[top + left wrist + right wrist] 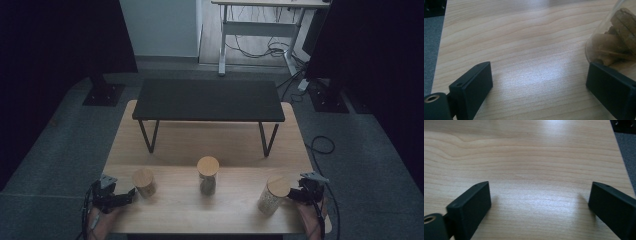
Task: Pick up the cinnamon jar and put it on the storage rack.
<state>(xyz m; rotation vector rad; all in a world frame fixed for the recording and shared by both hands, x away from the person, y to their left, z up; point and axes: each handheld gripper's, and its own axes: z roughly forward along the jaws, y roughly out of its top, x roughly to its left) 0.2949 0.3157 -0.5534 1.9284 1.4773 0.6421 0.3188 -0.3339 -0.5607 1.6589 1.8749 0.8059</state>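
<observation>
both forearms in from bottom edge. left gripper point(131, 192) low at left, jaws wide apart, nothing btwn. right gripper point(292, 194) low at right, jaws wide apart too, empty.

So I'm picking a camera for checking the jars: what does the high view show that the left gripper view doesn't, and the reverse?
High view alone: three cork-lidded jars, the left jar, middle jar and right jar, the black shelf, and the right gripper. Left gripper view alone: the brown pieces inside the jar beside its open fingers. Shared: the wooden table, the left jar and the left gripper.
</observation>
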